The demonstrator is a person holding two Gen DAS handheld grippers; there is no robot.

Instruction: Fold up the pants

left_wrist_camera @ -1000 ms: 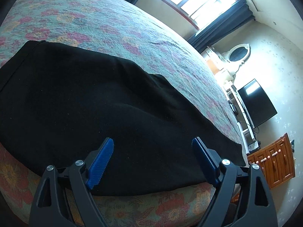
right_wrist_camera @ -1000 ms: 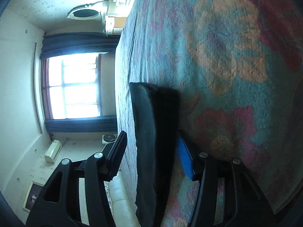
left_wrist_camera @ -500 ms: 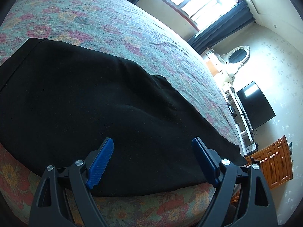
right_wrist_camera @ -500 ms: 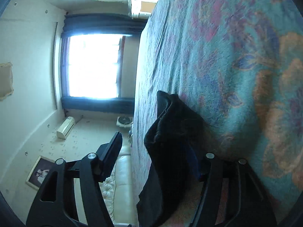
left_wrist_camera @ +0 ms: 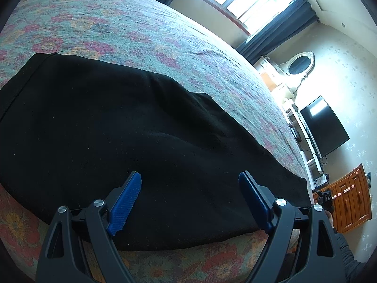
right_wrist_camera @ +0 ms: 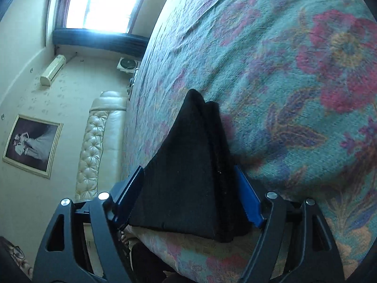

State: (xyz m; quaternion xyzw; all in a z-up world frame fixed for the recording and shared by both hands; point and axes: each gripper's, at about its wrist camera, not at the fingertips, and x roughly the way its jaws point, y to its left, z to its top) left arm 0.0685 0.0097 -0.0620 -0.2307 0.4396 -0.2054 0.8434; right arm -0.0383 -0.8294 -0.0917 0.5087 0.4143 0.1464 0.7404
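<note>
Black pants (left_wrist_camera: 132,127) lie spread flat along the near edge of a floral bedspread (left_wrist_camera: 146,28). My left gripper (left_wrist_camera: 189,179) is open and hovers over the pants near their front edge, holding nothing. In the right wrist view the leg end of the pants (right_wrist_camera: 188,172) stands between my right gripper's (right_wrist_camera: 188,172) wide-apart blue pads (right_wrist_camera: 247,198), rising in a peak above the bedspread (right_wrist_camera: 282,70). The jaws stand open around the cloth and do not pinch it.
A window with dark curtains (left_wrist_camera: 271,21), an oval mirror (left_wrist_camera: 300,62), a black TV (left_wrist_camera: 324,125) and a wooden cabinet (left_wrist_camera: 348,200) line the far side. A cream tufted headboard (right_wrist_camera: 96,141) and a framed picture (right_wrist_camera: 30,141) show in the right wrist view.
The right gripper has rolled and swung, and the pants end between its pads has risen into a peak. The left gripper has barely moved and stays open.
</note>
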